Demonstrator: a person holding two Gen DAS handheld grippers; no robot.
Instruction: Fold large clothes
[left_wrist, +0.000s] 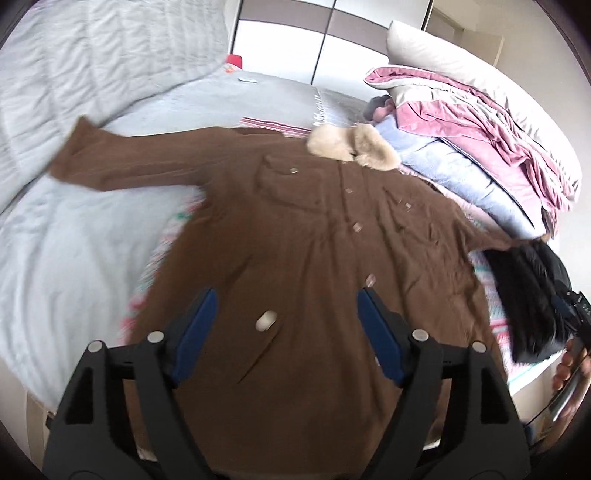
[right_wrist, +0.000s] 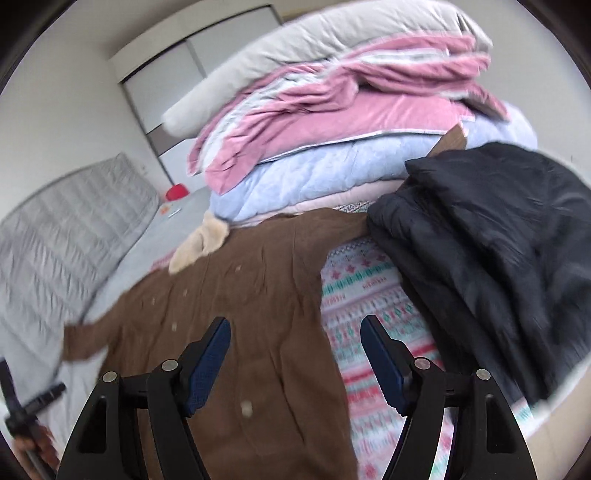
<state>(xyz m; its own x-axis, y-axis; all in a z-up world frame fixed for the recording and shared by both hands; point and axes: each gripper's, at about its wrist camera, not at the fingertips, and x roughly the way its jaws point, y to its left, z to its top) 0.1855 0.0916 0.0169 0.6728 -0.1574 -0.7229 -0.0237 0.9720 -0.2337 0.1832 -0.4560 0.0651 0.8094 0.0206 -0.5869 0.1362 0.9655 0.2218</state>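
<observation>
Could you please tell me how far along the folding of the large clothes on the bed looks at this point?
Done, apparently: a black padded garment lies folded at the bed's right side. In hand: nothing; the left gripper and right gripper both hover open. Left: the brown button-front coat with the cream fur collar lies spread flat, one sleeve stretched out, with no fold visible.
</observation>
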